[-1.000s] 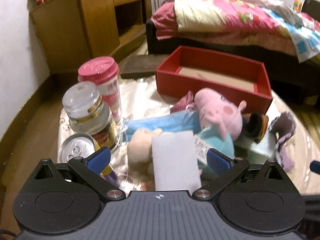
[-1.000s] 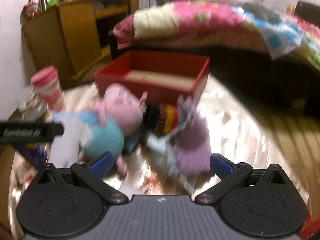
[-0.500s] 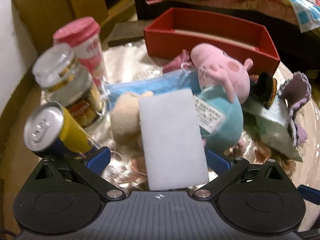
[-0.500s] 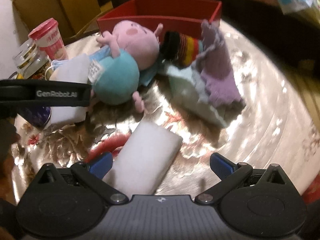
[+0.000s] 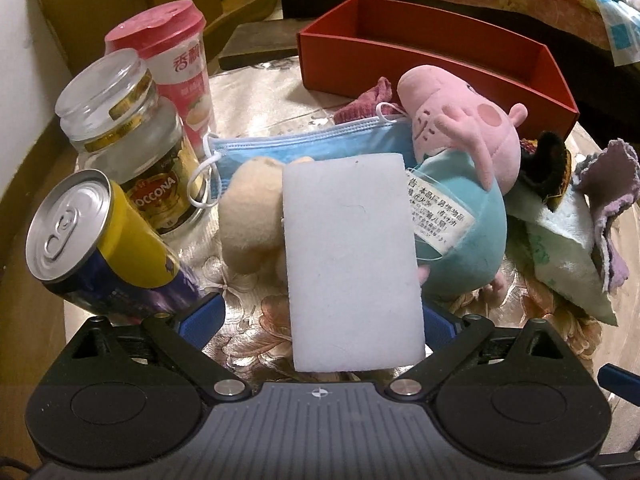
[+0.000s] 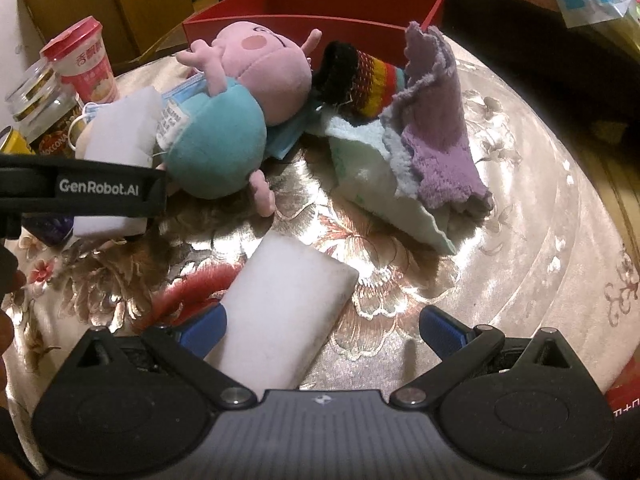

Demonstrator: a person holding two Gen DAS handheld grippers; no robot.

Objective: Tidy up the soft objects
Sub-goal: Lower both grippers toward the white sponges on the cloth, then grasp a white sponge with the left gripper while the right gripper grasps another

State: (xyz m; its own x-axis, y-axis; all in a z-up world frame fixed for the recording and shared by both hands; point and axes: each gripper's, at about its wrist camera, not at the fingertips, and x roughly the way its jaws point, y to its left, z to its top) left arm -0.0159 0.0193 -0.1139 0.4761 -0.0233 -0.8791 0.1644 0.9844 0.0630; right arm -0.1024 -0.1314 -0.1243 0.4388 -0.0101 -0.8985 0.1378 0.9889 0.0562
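Left wrist view: the left gripper (image 5: 318, 322) has its fingers wide apart, straddling a white sponge (image 5: 352, 264) that stands between them without either pad touching it. Just behind the sponge lie a beige plush (image 5: 250, 216), a blue face mask (image 5: 304, 146) and a pig plush (image 5: 460, 184). A tilted can (image 5: 96, 244), a glass jar (image 5: 132, 152) and a pink cup (image 5: 176, 68) crowd the table's left edge. The red box (image 5: 436, 60) sits at the far edge and looks like the place for the soft things.

Right wrist view: the right gripper (image 6: 322, 330) is also spread open, low over the table (image 6: 520, 208) near its front edge. A second white sponge (image 6: 284, 312) lies against the left pad, off centre, with the right pad well clear. A striped sock (image 6: 364, 80), a pale green cloth (image 6: 372, 160) and a purple cloth (image 6: 436, 120) are heaped further back.

To grasp well, each gripper should centre its sponge before closing and squeeze gently, since foam yields; the left one should keep clear of the can.
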